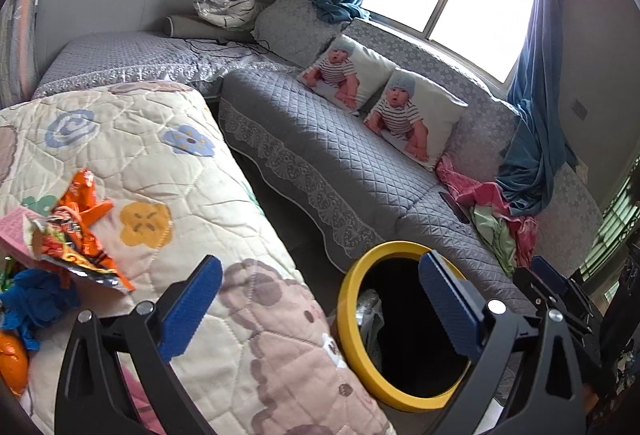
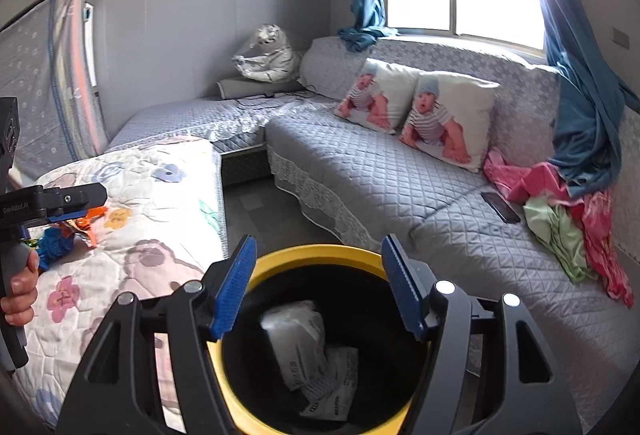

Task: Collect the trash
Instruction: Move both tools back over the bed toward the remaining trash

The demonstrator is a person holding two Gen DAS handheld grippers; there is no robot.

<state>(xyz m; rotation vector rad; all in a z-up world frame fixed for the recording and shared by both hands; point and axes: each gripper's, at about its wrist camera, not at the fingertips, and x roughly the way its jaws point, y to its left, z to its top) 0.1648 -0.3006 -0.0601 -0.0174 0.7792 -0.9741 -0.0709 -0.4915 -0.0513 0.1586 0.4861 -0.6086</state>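
While the right tool (image 2: 318, 285) hung just above the bin (image 2: 320, 255), its blue pads stood partly apart with nothing between them. The bin had a yellow rim and a dark inside, and it stood on the floor between the table (image 1: 192, 195), covered with a flowered quilt, and the grey sofa (image 1: 340, 163). Inside the bin lay white crumpled packaging (image 2: 316, 355) with printed text, one piece leaning on another near the bottom. The left tool (image 1: 320, 309) was opened wide and held nothing; it pointed over the edge of the table toward the bin. More trash was on the quilt: orange snack wrappers (image 1: 80, 227), a blue crumpled piece (image 1: 36, 299) and something pink (image 1: 16, 235), all close together near the left edge. An orange round thing (image 1: 12, 363) lay beside them. On the sofa lay a dark phone (image 2: 500, 207) beside a pile of pink and green cloth (image 2: 568, 223).
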